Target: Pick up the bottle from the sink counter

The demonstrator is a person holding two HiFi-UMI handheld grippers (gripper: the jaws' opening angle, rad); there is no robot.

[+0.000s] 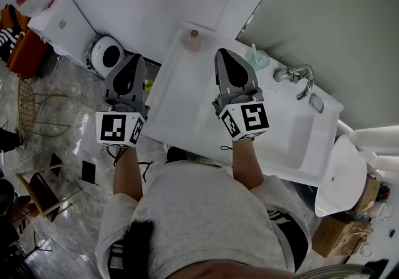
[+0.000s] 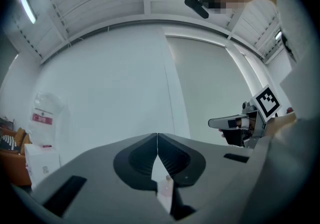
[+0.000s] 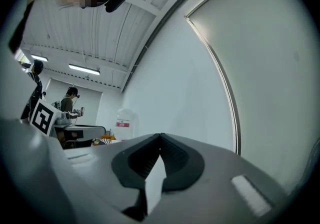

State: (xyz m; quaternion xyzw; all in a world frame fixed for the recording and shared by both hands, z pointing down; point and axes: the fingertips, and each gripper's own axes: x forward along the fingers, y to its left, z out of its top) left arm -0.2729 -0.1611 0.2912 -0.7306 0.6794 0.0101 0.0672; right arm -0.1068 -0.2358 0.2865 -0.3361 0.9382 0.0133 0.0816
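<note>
In the head view a small pinkish bottle (image 1: 193, 40) with a brown cap stands at the far left corner of the white sink counter (image 1: 181, 103). A pale green pump bottle (image 1: 257, 58) stands next to the faucet (image 1: 298, 76). My right gripper (image 1: 225, 53) hovers over the counter between the two bottles, shut and empty. My left gripper (image 1: 134, 58) is off the counter's left edge, also shut with nothing in it. Both gripper views point up at wall and ceiling: the left gripper (image 2: 157, 135) and the right gripper (image 3: 160, 135) show jaws pressed together, and neither bottle appears.
A white toilet (image 1: 340, 175) stands right of the counter, with a cardboard box (image 1: 336, 234) near it. A round white appliance (image 1: 107, 53) and a gold wire chair (image 1: 34, 116) stand on the marble floor at left. The basin (image 1: 274, 128) lies by the faucet.
</note>
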